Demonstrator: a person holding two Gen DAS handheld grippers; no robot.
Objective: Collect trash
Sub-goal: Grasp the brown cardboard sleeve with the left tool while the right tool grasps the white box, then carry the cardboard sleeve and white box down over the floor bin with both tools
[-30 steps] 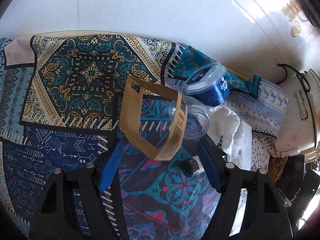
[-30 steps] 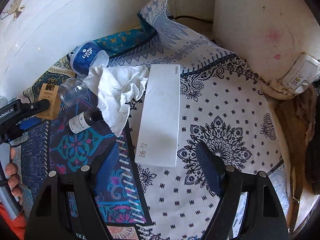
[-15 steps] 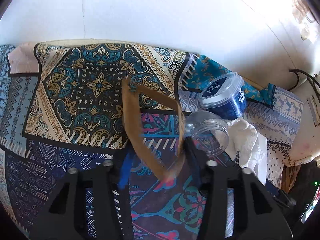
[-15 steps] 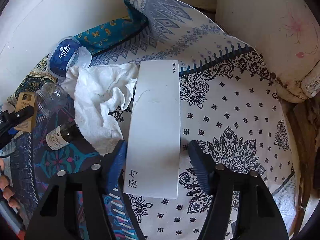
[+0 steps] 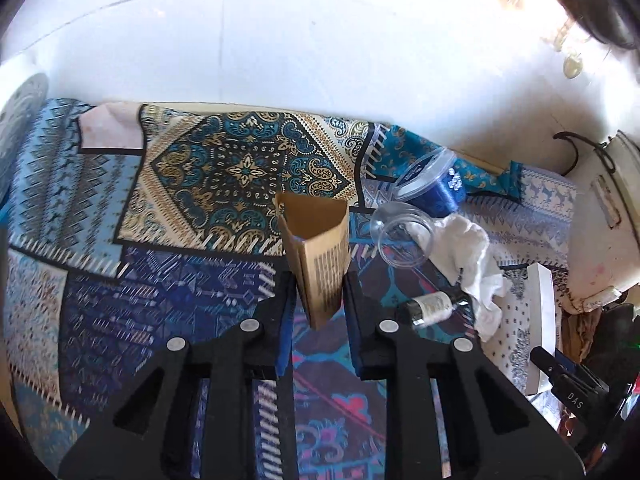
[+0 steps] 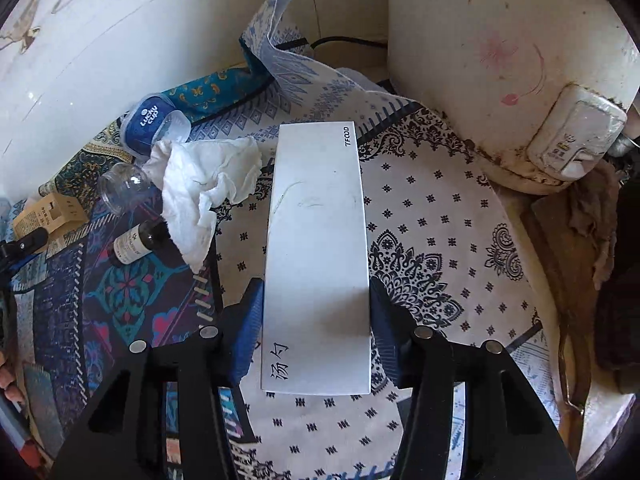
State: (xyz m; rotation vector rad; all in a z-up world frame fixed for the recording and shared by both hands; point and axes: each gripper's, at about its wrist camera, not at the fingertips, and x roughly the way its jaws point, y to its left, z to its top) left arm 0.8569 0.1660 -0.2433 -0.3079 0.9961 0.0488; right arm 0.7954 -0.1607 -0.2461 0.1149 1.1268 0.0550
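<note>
My left gripper (image 5: 316,300) is shut on a brown cardboard sleeve (image 5: 318,256), squeezed flat and held above the patterned cloth; it also shows in the right wrist view (image 6: 48,212). My right gripper (image 6: 316,312) has its fingers against both long sides of a long white box (image 6: 318,240) lying on the cloth, gripping its near end. Other trash lies between them: a crumpled white tissue (image 6: 200,176), a clear plastic cup (image 5: 402,236), a blue lidded cup (image 5: 430,180) and a small dark bottle (image 6: 134,242).
A patterned cloth (image 5: 160,280) covers the surface. A white wall (image 5: 280,40) runs behind it. A white appliance (image 6: 500,60) with a cord stands at the right. A brown rag (image 6: 588,208) lies by the right edge.
My left gripper closed on the cardboard sleeve, flattened it and lifted it. My right gripper moved forward over the white box and closed onto its sides.
</note>
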